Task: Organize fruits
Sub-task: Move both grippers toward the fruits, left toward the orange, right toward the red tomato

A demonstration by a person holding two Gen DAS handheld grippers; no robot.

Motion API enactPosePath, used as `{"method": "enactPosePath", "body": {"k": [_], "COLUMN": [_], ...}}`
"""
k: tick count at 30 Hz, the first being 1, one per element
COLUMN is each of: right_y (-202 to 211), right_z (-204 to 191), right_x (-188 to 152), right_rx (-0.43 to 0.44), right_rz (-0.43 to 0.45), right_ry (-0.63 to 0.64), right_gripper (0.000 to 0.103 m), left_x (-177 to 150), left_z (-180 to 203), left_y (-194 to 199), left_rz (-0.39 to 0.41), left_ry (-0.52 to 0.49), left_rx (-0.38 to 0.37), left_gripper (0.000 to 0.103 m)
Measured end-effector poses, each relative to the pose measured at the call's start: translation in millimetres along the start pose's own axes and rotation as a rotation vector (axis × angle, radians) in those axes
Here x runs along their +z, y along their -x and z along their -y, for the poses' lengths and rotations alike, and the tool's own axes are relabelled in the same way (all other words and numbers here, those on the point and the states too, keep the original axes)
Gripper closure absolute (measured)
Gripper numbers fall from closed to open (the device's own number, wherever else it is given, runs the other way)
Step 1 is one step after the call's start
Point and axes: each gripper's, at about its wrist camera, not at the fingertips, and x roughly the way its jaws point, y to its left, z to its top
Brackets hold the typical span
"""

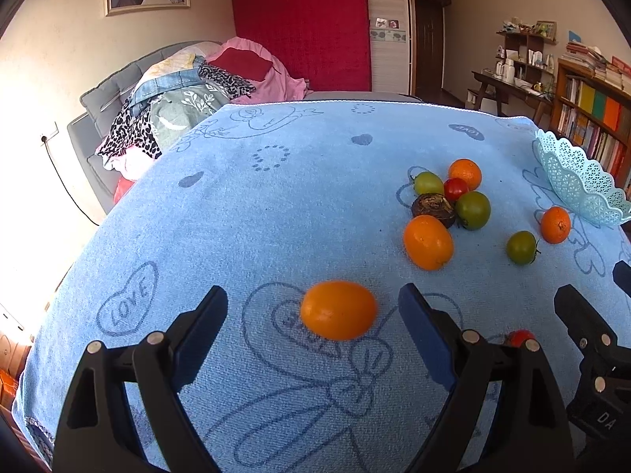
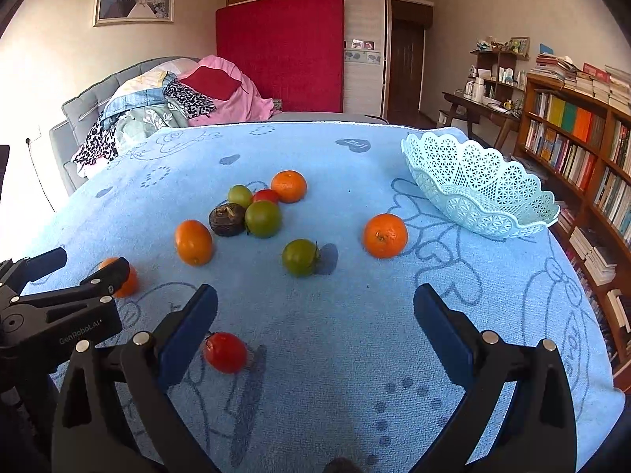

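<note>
My left gripper [image 1: 313, 293] is open low over the blue towel, with an oval orange fruit [image 1: 339, 309] lying between its fingers, untouched. In the right wrist view that fruit [image 2: 128, 282] shows partly behind the left gripper [image 2: 86, 262]. My right gripper [image 2: 315, 293] is open with only bare towel between its fingers. A small red tomato [image 2: 224, 351] lies beside its left finger. Further back sit a cluster of oranges, green and red tomatoes and a dark brown fruit [image 2: 227, 218], a lone green tomato [image 2: 300, 257] and an orange [image 2: 384, 235]. A pale blue lattice basket [image 2: 473, 189] stands empty at the far right.
The blue towel [image 2: 355, 354] covers the whole work surface. Behind its far edge is a bed piled with clothes [image 2: 157, 102]. A bookshelf [image 2: 583, 149] stands close along the right side. The right gripper [image 1: 595, 283] shows at the right edge of the left wrist view.
</note>
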Motion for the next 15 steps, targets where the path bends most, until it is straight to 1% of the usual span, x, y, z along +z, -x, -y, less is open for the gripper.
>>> {"method": "enactPosePath", "body": {"k": [4,15], "right_y": [0.1,5.7], "right_z": [4.0,3.4], "right_x": [-0.5,-2.1], "right_rx": [0.004,0.018], "right_rz": [-0.01,-0.002], "right_ry": [-0.025,-0.036], "right_gripper": [0.002,0.002], "left_x": [-0.8,-1.4], "left_z": [0.0,-2.4], "left_y": [2.2,3.7], "left_rz": [0.003,0.006], "left_ry": [-0.002,0.002], "left_rx": [0.001,0.002], "left_gripper": [0.015,0.015]}}
